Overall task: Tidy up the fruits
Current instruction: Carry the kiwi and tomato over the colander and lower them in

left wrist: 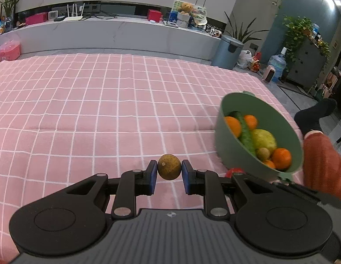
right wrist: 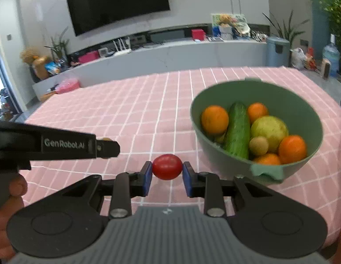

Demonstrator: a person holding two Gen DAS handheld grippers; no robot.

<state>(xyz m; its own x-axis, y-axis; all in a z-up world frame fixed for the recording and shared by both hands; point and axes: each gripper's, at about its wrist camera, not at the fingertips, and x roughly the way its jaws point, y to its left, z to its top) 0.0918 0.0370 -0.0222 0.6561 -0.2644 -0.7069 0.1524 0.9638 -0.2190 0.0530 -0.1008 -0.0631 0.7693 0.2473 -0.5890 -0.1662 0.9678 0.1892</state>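
My left gripper (left wrist: 169, 169) is shut on a small brown round fruit (left wrist: 169, 166), held above the pink checked tablecloth (left wrist: 93, 110). My right gripper (right wrist: 167, 169) is shut on a small red tomato (right wrist: 167, 166). A green bowl (left wrist: 227, 145) stands to the right in the left wrist view, holding oranges, a cucumber, a yellow-green fruit and a small brown fruit. In the right wrist view the green bowl (right wrist: 287, 101) sits to the right of the gripper, and the left gripper (right wrist: 107, 147) reaches in from the left with a hand (right wrist: 14, 187) on its grip.
A person's red sleeve (left wrist: 322, 165) and a dark sock (left wrist: 313, 116) lie right of the bowl. Beyond the table's far edge run a low grey ledge (left wrist: 126, 33), a blue-grey bin (left wrist: 227, 51) and plants. A television (right wrist: 117, 2) hangs on the wall.
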